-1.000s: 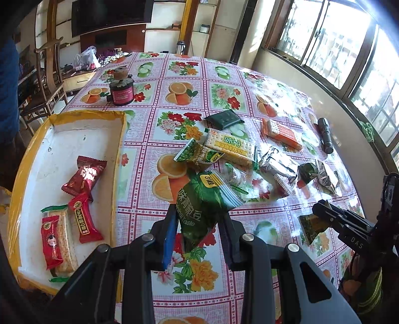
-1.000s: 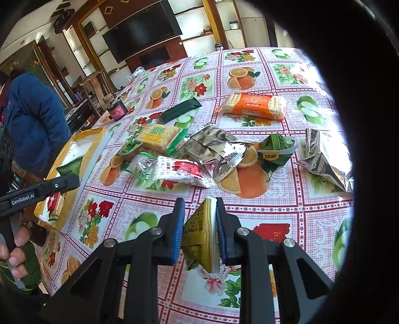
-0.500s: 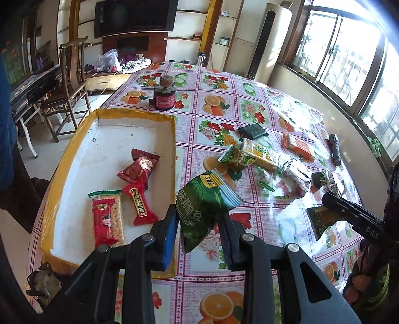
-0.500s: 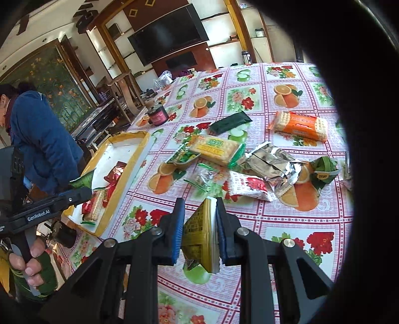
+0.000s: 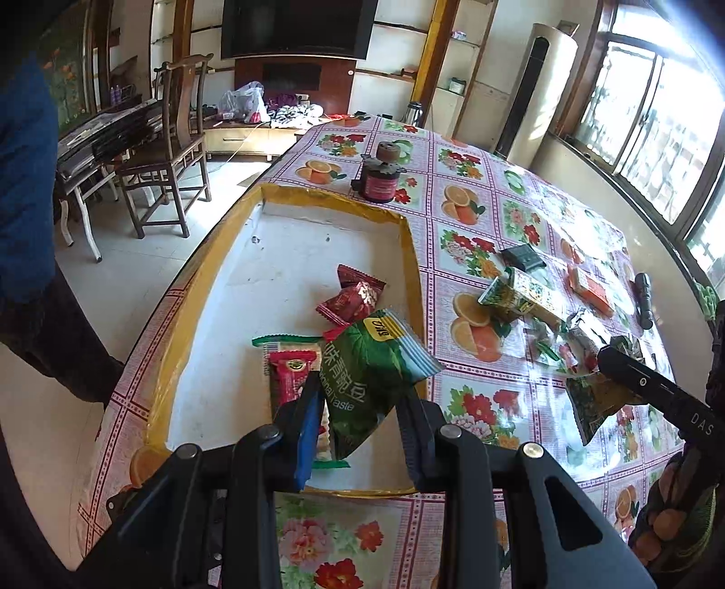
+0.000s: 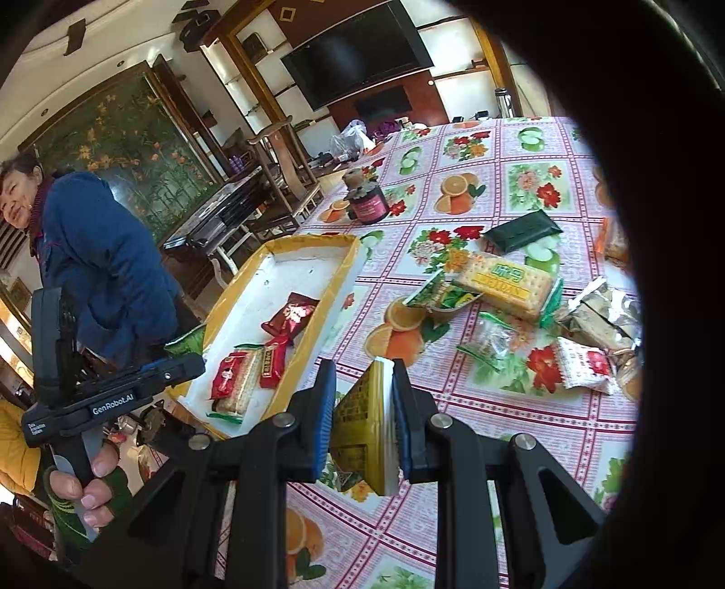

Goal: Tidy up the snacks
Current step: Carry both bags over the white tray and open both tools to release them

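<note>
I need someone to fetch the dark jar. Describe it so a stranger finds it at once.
Start at the yellow-rimmed tray on the flowered tablecloth. Just beyond the tray's far rim stands the dark jar, upright with a pink-red label and a brown knob lid. It is the only standing container; everything nearby is a flat snack packet.

Dark jar (image 5: 379, 177) with brown lid stands upright on the fruit-and-flower tablecloth (image 5: 471, 213), just beyond the tray's far end. Black flashlight (image 5: 642, 300) lies near the window-side table edge. Off the table: wooden chair (image 5: 174, 149), wall-mounted television (image 5: 294, 27), a person in a blue jacket (image 6: 97, 258).
</note>
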The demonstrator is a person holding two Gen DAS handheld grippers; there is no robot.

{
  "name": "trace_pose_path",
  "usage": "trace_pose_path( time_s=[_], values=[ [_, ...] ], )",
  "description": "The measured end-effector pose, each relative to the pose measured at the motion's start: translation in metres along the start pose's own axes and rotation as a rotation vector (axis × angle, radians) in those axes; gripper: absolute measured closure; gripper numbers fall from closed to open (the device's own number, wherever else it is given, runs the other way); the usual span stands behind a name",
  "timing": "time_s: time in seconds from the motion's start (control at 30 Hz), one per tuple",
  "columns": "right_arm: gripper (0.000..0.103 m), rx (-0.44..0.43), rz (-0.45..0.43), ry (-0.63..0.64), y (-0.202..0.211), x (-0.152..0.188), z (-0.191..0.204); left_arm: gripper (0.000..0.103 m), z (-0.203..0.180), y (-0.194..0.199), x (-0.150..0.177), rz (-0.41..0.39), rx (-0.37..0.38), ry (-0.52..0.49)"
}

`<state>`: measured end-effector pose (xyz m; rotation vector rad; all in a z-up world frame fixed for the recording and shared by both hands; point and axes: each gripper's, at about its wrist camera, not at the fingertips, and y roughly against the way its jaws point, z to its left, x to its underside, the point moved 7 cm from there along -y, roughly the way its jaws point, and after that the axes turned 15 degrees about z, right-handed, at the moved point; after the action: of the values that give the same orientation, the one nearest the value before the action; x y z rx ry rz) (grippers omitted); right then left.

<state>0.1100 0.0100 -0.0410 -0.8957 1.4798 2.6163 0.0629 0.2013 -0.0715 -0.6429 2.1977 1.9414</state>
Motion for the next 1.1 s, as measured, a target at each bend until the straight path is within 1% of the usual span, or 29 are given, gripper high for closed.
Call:
trace_pose_path(
  time_s=[0.13, 0.3, 0.4, 0.53, 0.73, 0.87, 0.97, 1.1],
  values=[
    [0.078, -0.073, 0.013, 0.029, -0.017, -0.012, 0.028, 0.072, 0.013, -0.003, -0.001, -0.001, -0.015, 0.023],
    [0.078, -0.146, 0.056, 0.06, -0.051, -0.026, 0.064, 0.072, 0.027, -0.013, -0.003, 0.015, -0.028, 0.05],
    [0.078, -0.166, 0.081, 0.08, -0.074, -0.032, 0.081, 0.072, 0.034, -0.02, -0.003, 0.026, -0.035, 0.056],
    [0.077, -0.184, 0.125, 0.083, -0.104, -0.041, 0.091, 0.072, 0.041, -0.028, -0.004, 0.038, -0.035, 0.069],
    [0.077, -0.192, 0.187, 0.092, -0.139, -0.045, 0.095, 0.072, 0.046, -0.04, -0.006, 0.057, -0.047, 0.077],
    [0.077, -0.193, 0.215, 0.099, -0.152, -0.041, 0.095, 0.075, 0.048, -0.043, -0.006, 0.061, -0.06, 0.082],
    [0.077, -0.198, 0.227, 0.109, -0.157, -0.039, 0.097, 0.075, 0.049, -0.045, -0.006, 0.061, -0.078, 0.081],
    [0.075, -0.195, 0.222, 0.131, -0.157, -0.038, 0.099, 0.073, 0.05, -0.045, -0.004, 0.065, -0.077, 0.091]
  ],
)
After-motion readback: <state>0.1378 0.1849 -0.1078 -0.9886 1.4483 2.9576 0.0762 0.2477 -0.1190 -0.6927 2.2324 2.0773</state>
